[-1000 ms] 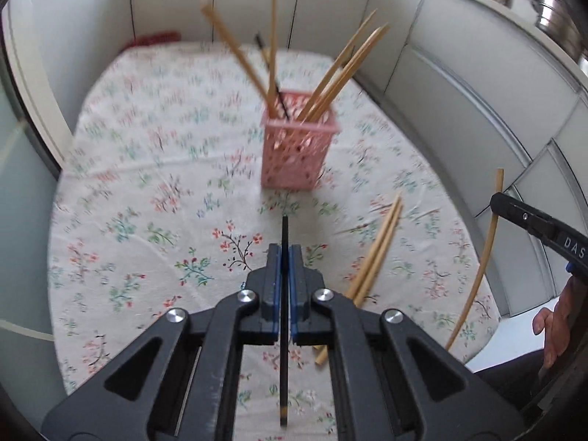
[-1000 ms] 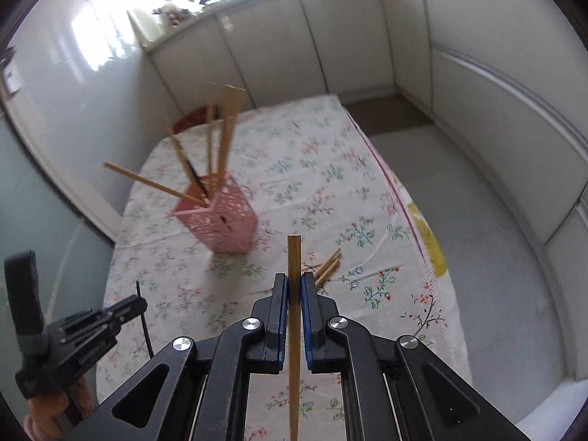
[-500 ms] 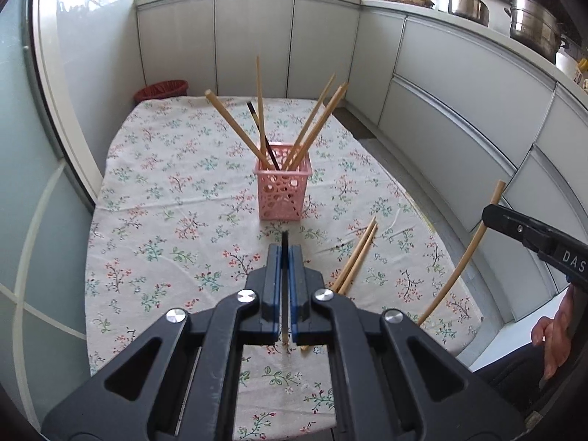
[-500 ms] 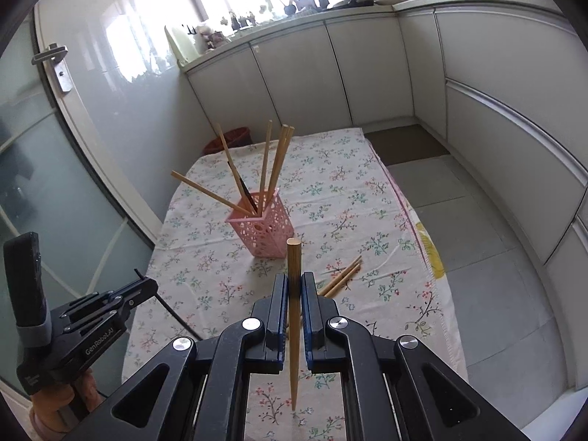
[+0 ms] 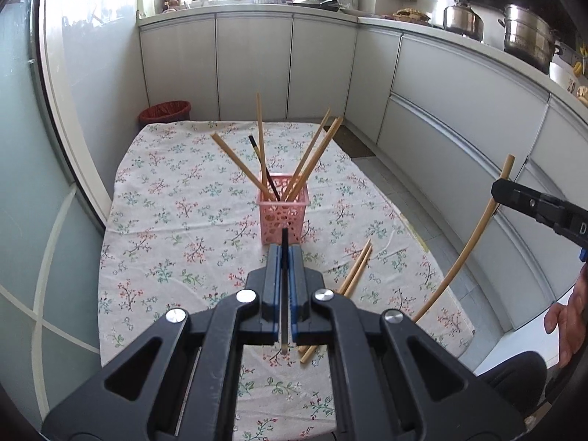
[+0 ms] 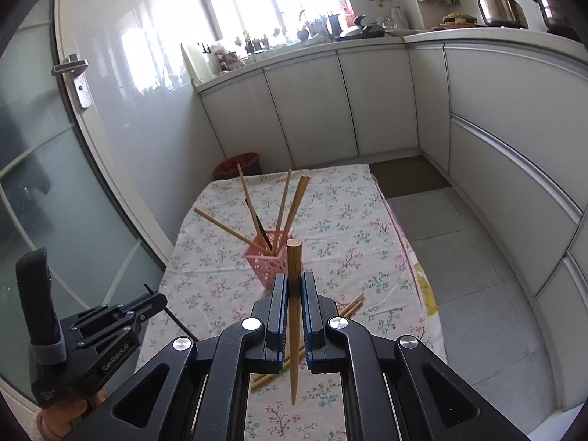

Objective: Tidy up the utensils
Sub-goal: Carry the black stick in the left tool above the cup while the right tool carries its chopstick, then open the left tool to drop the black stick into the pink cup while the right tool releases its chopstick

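Moved: both my claws have risen; more cabinets and counter show now.
Surface: floral cloth (image 5: 165, 220), kitchen cabinets (image 5: 253, 66) around.
Basket (image 5: 282, 217): pink, at 12 o'clock, holding sticks.
Loose pair (image 5: 352, 272): at 2 o'clock.
Left claw (image 5: 284, 253): pinching black stick (image 5: 284, 242).
Right claw (image 6: 293, 286): pinching bamboo stick (image 6: 294, 294).
Right view only: door handle (image 6: 73, 70).

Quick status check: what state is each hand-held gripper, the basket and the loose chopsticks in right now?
Left hand-held gripper: shut on black chopstick.
Right hand-held gripper: shut on wooden chopstick.
Pink basket: upright, holding several chopsticks.
Loose chopstick pair: lying on tablecloth.
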A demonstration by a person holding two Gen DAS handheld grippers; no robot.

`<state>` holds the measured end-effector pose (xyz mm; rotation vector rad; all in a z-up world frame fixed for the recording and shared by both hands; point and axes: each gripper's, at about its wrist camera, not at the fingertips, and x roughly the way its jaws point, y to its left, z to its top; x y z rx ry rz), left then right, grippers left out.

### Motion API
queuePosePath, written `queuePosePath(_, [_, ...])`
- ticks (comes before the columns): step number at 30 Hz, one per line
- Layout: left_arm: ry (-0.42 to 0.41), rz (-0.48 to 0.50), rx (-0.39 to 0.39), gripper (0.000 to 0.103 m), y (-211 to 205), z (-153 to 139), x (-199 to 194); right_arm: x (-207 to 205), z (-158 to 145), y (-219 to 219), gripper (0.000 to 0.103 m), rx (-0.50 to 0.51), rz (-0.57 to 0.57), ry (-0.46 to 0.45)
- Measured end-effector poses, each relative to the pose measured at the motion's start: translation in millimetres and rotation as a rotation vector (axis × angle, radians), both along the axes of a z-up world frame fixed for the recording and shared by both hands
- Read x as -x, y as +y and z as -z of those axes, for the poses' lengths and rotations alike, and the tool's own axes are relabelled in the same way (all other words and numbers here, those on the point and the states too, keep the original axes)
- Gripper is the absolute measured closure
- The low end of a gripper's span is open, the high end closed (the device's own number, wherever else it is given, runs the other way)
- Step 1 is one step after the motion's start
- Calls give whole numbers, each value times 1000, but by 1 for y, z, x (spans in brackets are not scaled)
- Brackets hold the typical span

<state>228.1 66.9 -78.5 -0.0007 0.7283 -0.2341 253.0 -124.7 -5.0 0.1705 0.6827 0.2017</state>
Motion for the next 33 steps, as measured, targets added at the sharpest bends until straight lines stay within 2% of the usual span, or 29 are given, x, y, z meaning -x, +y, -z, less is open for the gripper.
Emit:
queuePosePath(6, [-64, 22, 7, 98, -6, -40, -19, -19, -32, 0, 96, -38, 5, -61])
queuePosePath(9, [-119, 22, 29, 98, -10, -67, -38, -32, -54, 3, 96, -51, 5, -118])
queuePosePath(14, [-186, 1, 46, 98, -16, -91, -78, -58, -81, 6, 96, -66, 15, -210])
queuePosePath(19, [-165, -24, 63, 98, -22, -73, -127, -98, -81, 10, 96, -83, 27, -229])
queuePosePath(21, [-145, -27, 72, 98, -24, -53, -146, -115, -72, 16, 96, -75, 27, -226])
queuePosePath(23, [-104, -39, 47, 98, -26, -34, -157, -130, -62, 22, 96, -66, 26, -217])
queuePosePath(24, [-90, -44, 50, 98, -25, -27, -159, -137, -56, 25, 96, -66, 23, -211])
queuePosePath(25, [-80, -44, 88, 98, -18, -22, -156, -143, -51, 28, 96, -67, 21, -205])
queuePosePath(27, [-111, -66, 131, 97, -4, -24, -143, -152, -41, 33, 96, -60, 15, -202])
queuePosePath(31, [-175, -113, 140, 82, 17, -38, -121, -167, -27, 46, 96, -31, 9, -209])
queuePosePath(33, [-174, -127, 167, 80, 30, -40, -115, -173, -21, 52, 96, -18, 7, -214])
